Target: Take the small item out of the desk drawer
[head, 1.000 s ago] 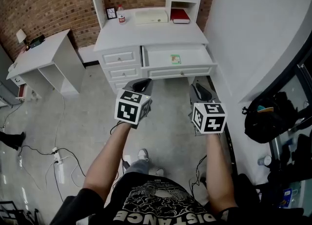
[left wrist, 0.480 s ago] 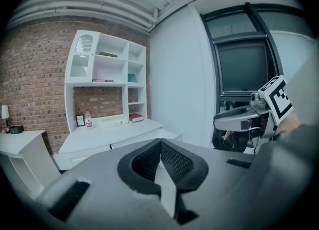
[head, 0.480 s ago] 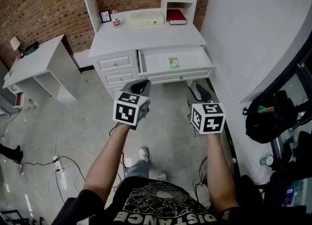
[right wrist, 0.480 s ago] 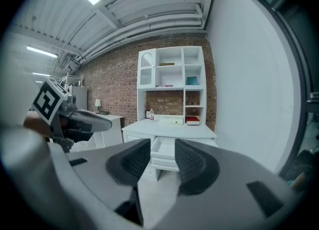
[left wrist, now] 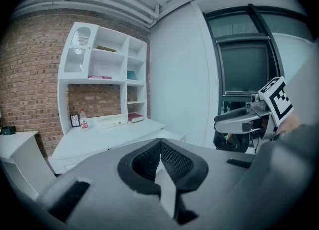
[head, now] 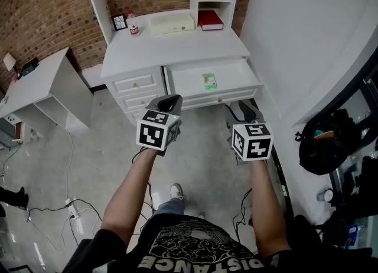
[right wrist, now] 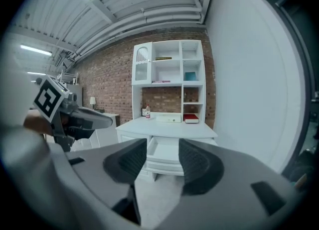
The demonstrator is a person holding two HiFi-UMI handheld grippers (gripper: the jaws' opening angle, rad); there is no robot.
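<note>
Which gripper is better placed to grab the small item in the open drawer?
Right, probably. The right gripper has its jaws apart and empty, having just been opening, and its view frames the open drawer between them. The left gripper has its jaws together.

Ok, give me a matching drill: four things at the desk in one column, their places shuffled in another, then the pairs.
1 green item
2 red book
3 bottle
4 cream box

A desk back, by the clock
B in the open drawer
C desk back, far right
D desk back, between bottle and book

Pairs: 1-B, 2-C, 3-A, 4-D
</note>
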